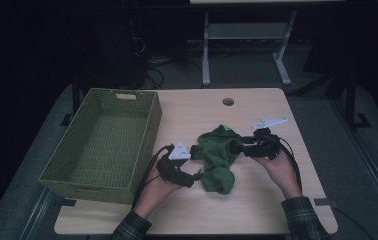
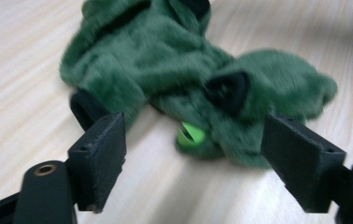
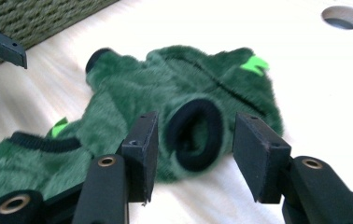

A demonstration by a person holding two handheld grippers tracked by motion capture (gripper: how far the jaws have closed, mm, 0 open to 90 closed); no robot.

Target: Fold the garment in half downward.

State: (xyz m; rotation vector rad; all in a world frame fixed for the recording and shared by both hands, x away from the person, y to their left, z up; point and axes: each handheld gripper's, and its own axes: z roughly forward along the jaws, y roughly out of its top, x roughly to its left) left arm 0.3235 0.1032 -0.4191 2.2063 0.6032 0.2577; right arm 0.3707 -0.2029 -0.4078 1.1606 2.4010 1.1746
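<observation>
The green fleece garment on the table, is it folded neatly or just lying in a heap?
In a heap: the green fleece garment lies crumpled on the table, one black-cuffed sleeve sticking out.

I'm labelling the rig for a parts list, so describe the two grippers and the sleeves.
Both the left gripper and right gripper are black, each with two flat rectangular jaws on arms with brass-coloured rivets. Each carries a pale grey three-cornered plate on top and trails a black cable. The sleeves are dark plaid with buttonless cuffs.
</observation>
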